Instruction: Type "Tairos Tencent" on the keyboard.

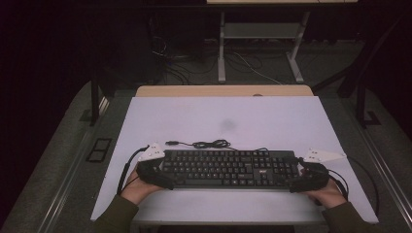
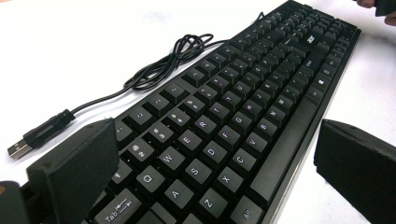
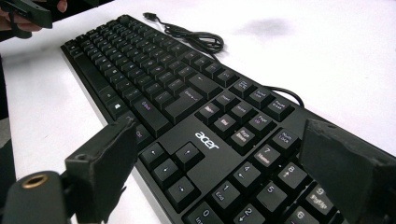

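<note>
A black Acer keyboard (image 1: 228,168) lies crosswise near the front of the white table cover (image 1: 223,116). Its cable (image 1: 204,143) is coiled just behind it and ends in a loose USB plug (image 2: 21,149). My left gripper (image 1: 164,172) straddles the keyboard's left end (image 2: 187,154); its jaws stand wide, and white shows between the near jaw and the front edge. My right gripper (image 1: 296,174) straddles the right end by the number pad (image 3: 243,177) in the same way, jaws wide apart. Each gripper view shows the other gripper far off at the opposite end.
A faint dark smudge (image 1: 227,124) marks the cover behind the cable. A wooden table edge (image 1: 223,91) shows past the cover. Beyond it stand the white legs of another desk (image 1: 221,48), with cables on the floor. Dark floor lies on both sides.
</note>
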